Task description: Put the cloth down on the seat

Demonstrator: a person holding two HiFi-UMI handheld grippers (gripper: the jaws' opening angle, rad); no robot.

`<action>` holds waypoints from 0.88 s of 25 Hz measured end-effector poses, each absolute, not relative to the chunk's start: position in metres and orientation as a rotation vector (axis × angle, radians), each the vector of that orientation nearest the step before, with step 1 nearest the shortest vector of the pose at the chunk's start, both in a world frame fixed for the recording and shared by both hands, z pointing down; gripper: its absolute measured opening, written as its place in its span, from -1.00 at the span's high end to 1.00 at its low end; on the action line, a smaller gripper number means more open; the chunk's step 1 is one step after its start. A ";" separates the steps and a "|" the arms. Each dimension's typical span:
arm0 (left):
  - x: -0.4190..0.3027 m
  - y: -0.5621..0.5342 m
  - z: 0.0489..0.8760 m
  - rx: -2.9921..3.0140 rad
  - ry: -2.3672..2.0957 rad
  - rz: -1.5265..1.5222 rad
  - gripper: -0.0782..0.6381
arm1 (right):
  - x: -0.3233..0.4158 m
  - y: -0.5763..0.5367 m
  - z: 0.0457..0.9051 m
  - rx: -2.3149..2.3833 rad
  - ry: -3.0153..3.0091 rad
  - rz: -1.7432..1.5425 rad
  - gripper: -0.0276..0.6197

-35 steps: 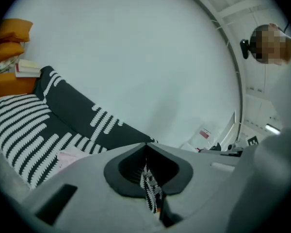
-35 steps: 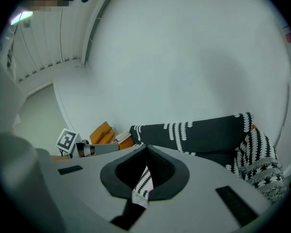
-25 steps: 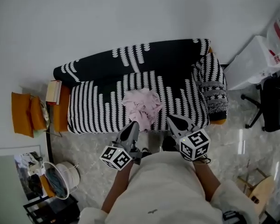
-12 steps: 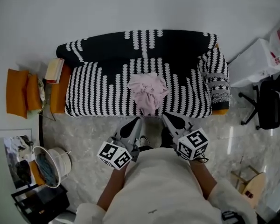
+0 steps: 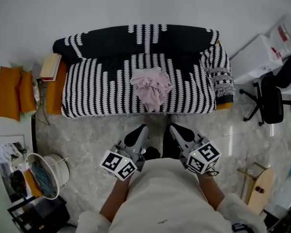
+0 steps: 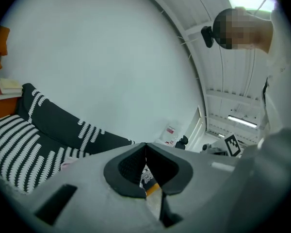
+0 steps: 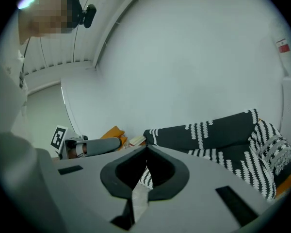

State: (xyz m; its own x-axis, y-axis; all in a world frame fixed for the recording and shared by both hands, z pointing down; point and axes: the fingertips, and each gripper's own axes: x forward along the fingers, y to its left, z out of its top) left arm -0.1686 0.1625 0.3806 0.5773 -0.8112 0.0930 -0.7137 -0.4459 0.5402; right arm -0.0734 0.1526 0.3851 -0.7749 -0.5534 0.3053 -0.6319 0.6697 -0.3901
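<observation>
A crumpled pink cloth (image 5: 152, 88) lies loose on the seat of the black-and-white patterned sofa (image 5: 106, 86), near its front edge at the middle. Both grippers hang over the floor in front of the sofa, apart from the cloth. My left gripper (image 5: 138, 130) points toward the sofa with its jaws shut and nothing between them. My right gripper (image 5: 175, 129) does the same, jaws together and empty. In the left gripper view the sofa (image 6: 34, 140) fills the lower left; in the right gripper view the sofa (image 7: 233, 140) sits at the right.
Orange cushions (image 5: 12, 92) and books (image 5: 50, 66) lie left of the sofa. A white basket (image 5: 43, 174) stands on the marble floor at the lower left. A black office chair (image 5: 269, 101) and white bags (image 5: 262, 52) are at the right; a wooden stool (image 5: 259, 191) is lower right.
The person has stepped back from the sofa, so both grippers sit lower in the view and farther from the cloth. The cloth stays on the seat.
</observation>
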 end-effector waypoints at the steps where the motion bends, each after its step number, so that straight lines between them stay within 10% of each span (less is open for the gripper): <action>1: -0.170 0.166 0.380 2.285 -1.203 -0.236 0.75 | -0.075 0.159 0.385 0.979 -2.716 0.735 0.89; 22: -0.158 0.178 0.375 2.324 -1.164 -0.126 0.75 | -0.068 0.176 0.361 0.999 -2.739 0.621 0.90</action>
State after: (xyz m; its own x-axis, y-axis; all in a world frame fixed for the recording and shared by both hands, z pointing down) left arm -0.1580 0.1778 0.3753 0.6239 -0.7671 0.1494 -0.7174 -0.4863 0.4988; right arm -0.0681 0.1759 0.3609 -0.7638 -0.5786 0.2859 -0.6454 0.6904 -0.3268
